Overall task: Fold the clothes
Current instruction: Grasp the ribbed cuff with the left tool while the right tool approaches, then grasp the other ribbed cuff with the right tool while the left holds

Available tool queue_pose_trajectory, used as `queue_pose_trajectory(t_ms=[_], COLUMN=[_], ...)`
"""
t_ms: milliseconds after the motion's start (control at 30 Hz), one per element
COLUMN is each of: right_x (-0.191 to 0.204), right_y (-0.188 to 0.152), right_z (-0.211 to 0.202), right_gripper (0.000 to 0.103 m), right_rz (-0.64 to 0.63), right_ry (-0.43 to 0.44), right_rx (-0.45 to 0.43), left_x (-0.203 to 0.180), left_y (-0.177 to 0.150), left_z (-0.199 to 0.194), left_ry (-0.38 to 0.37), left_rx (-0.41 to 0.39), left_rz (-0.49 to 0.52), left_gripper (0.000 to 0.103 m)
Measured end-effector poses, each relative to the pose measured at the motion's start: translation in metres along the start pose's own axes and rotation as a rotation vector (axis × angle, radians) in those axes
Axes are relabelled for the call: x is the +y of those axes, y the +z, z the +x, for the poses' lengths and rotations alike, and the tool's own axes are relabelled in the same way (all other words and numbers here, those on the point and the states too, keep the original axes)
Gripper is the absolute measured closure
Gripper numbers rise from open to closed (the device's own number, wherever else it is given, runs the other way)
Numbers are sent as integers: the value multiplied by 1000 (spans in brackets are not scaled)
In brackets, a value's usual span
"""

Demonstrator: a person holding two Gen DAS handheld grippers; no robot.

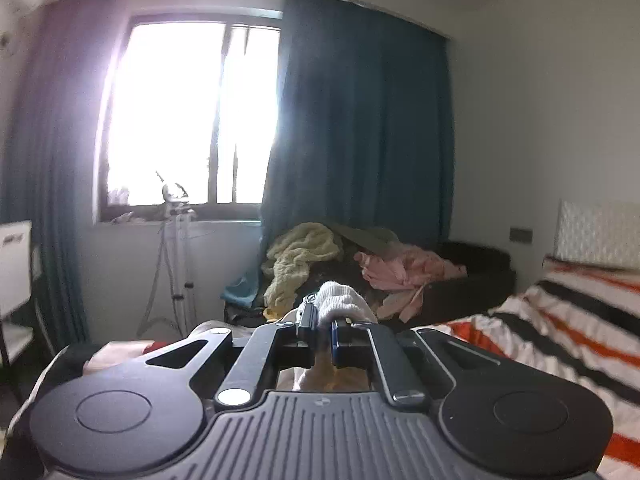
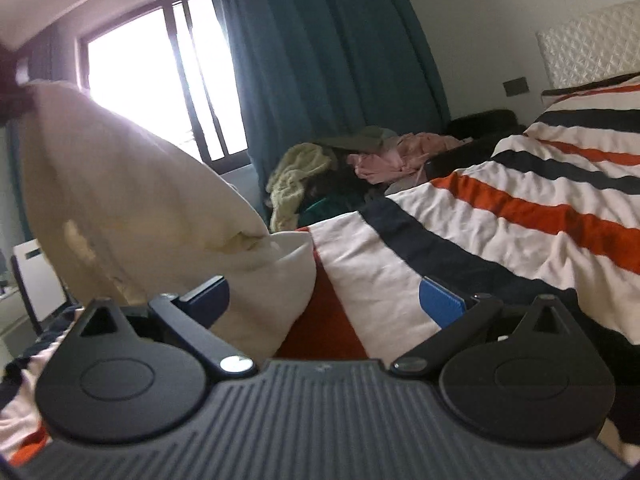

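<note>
My left gripper (image 1: 322, 322) is shut on a fold of a cream-white garment (image 1: 340, 300) and holds it up in the air above the bed. The same garment (image 2: 132, 184) hangs stretched across the left of the right wrist view, from the upper left corner down to the bed. My right gripper (image 2: 326, 300) is open, low over the striped bed cover (image 2: 500, 208). The garment's lower edge lies between its jaws, against the left finger (image 2: 208, 300); the right finger (image 2: 440, 304) stands apart from it.
A pile of clothes, yellow-green (image 1: 298, 256) and pink (image 1: 404, 268), lies on a dark seat beyond the bed, below a teal curtain (image 1: 360, 120). A bright window (image 1: 188, 120), a tripod (image 1: 176, 264), a white headboard (image 1: 596, 232) and a white unit (image 1: 14, 264) at the left.
</note>
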State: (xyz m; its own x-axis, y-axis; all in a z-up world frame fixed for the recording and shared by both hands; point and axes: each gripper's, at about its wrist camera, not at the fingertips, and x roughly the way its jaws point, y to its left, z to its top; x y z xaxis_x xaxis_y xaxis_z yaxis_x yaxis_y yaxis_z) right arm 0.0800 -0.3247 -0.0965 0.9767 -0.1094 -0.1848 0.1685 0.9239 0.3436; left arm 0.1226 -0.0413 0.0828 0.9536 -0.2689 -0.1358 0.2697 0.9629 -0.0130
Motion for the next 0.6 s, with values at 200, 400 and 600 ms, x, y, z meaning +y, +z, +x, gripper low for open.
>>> queue_pose_trajectory(t_ms=[200,400,600], right_x=[18,57,60], right_y=[-7,-37,-56], right_z=[-25,-35,-2], right_gripper=[0,0,6], right_rz=[-26,-204,-232], right_ry=[61,236,162], right_rx=[159,296,347], left_x=[54,106,148], left_y=[-36,-68,-93], left_z=[-77,-100,-104], left_ry=[76,150,227], left_rx=[22,81,122], left_rz=[-111,-223,-331], left_gripper=[96,96,96])
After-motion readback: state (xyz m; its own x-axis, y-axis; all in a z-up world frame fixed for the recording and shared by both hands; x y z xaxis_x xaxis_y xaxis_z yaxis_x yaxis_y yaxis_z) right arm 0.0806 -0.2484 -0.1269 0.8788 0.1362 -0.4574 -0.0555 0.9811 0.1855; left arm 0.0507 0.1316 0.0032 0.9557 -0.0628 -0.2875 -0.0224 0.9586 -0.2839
